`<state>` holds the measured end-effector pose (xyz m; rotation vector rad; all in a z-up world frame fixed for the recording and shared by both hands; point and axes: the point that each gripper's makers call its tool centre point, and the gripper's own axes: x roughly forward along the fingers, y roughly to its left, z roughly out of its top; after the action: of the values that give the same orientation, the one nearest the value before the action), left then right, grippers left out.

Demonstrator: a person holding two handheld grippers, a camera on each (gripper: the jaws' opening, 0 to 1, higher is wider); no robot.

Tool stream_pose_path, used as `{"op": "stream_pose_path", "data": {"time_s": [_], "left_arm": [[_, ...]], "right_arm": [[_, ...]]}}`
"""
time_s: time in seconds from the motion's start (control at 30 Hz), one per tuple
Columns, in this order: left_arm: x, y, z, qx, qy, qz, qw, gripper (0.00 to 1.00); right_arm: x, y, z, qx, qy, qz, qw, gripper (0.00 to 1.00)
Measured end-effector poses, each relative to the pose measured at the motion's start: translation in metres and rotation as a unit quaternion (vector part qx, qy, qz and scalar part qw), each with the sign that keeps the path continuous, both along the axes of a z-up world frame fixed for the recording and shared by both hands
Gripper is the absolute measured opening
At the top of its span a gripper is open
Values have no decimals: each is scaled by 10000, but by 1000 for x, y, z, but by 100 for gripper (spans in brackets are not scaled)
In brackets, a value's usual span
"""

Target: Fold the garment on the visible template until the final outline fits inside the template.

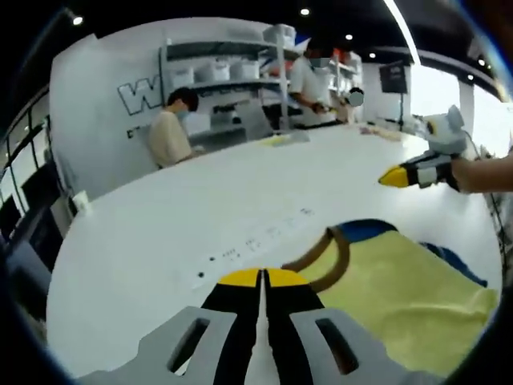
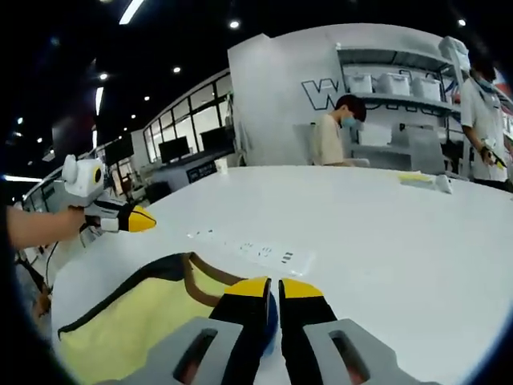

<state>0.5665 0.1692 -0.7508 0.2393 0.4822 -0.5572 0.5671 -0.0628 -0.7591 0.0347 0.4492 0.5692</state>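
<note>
Your left gripper (image 1: 263,278) hangs over the white table (image 1: 240,192), its fingers pressed together and holding nothing. Your right gripper (image 2: 272,289) has its fingers nearly together with a narrow gap; whether they pinch cloth, I cannot tell. The yellow garment (image 1: 401,285), brown at the collar, lies flat on the table over a blue template (image 1: 369,230), beside both grippers.

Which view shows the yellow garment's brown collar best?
The left gripper view: the collar curves in the open beyond the left gripper, above the garment. In the right gripper view the collar runs behind the right gripper, which hides part of it.
</note>
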Motion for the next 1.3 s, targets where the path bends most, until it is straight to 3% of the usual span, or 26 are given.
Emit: {"op": "stream_pose_path", "data": {"time_s": [0.17,0.33,0.47,0.6,0.73,1.07,1.3], "left_arm": [[-22,-3,2,41,-11,-127,9999,1],[-46,-7,-1,128,78,-328,9994,2],[-71,-6,4,65,122,-344,9993,3],[-91,-6,8,57,130,-366,9992,3],[-115,-5,12,-8,98,-370,9993,3],[-138,0,10,-71,165,-342,9993,4],[-165,-3,5,-93,225,-351,9991,5]], "right_arm": [[-15,0,6,102,2,54,9999,1],[-43,7,8,147,37,219,9996,0],[-63,11,17,395,35,277,9988,3],[-85,8,20,297,-37,268,9992,0],[-111,6,31,428,-69,297,9986,0],[-133,2,31,467,-66,293,9985,0],[-157,-2,23,458,-7,285,9985,2]]}}
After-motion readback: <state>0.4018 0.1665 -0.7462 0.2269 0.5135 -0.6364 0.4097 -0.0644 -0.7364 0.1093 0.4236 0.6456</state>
